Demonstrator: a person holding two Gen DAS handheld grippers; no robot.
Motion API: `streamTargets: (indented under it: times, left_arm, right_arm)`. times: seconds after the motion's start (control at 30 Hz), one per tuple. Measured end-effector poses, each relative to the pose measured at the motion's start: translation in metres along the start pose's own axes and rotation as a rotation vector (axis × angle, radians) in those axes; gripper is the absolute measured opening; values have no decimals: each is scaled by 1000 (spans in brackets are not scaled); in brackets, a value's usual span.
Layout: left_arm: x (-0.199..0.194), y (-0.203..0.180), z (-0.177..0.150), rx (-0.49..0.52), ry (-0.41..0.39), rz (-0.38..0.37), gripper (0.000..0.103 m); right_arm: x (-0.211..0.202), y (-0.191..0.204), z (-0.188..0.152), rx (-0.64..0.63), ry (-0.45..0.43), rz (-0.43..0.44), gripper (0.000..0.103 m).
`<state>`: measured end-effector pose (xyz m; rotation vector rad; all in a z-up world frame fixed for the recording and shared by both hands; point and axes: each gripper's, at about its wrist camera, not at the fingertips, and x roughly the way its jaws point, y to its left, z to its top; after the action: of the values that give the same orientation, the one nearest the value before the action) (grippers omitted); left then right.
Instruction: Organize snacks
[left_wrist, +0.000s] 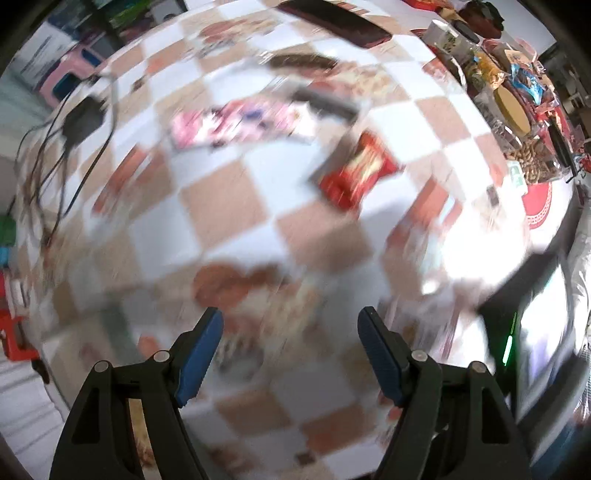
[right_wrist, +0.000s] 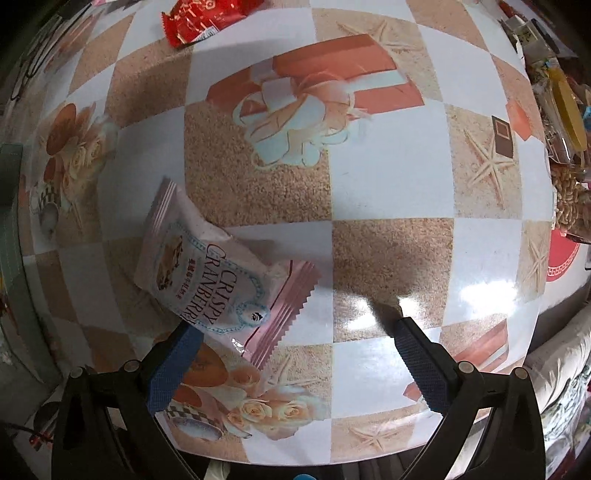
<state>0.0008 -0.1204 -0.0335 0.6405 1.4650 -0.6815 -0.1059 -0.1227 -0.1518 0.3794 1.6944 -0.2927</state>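
Counting packets: one pink packet (right_wrist: 218, 273), one red packet (right_wrist: 199, 20)
Left gripper (left_wrist: 290, 321): spread, empty
Right gripper (right_wrist: 295, 334): spread, empty

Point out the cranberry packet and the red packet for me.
cranberry packet (right_wrist: 207, 269): right wrist view, middle of its printed face.
red packet (right_wrist: 199, 18): right wrist view, centre of the wrapper at the top edge.

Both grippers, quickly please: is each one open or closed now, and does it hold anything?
Left gripper: open, holding nothing.
Right gripper: open, holding nothing; its left finger is at the edge of the pink cranberry snack packet.
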Motion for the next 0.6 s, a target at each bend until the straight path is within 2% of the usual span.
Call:
streamTargets:
  times: [0.03,0.1,0.2,0.3,0.47,0.5,0.57,0.6]
  left_arm:
    - [3,-7,13,6,2,-6,78]
    - [10,-19,33,36,0,-6,78]
    - [22,-40,63,81,-4,16,78]
    - [33,-54,86,76,10,17,78]
    - [55,-60,101,75,49,39,77]
    - [60,-62,94,74,50,45,72]
    - [66,-60,96,60,73,31,42]
    - [65,-56,94,44,72,5,41]
  right_arm:
    - [-1,0,-3,-1,-16,1,103]
    - [-1,17,-30,-2,-40,-1,103]
    - [-3,15,-49,-3,-64,-1,103]
    - [-4,14,-52,-8,-68,0,103]
    - [-1,14,-53,-5,-58,1,103]
    - [0,14,-53,-5,-57,1,103]
    - [-6,15,-51,-6,-57,1,103]
    - [-5,15,-52,-6,-57,1,103]
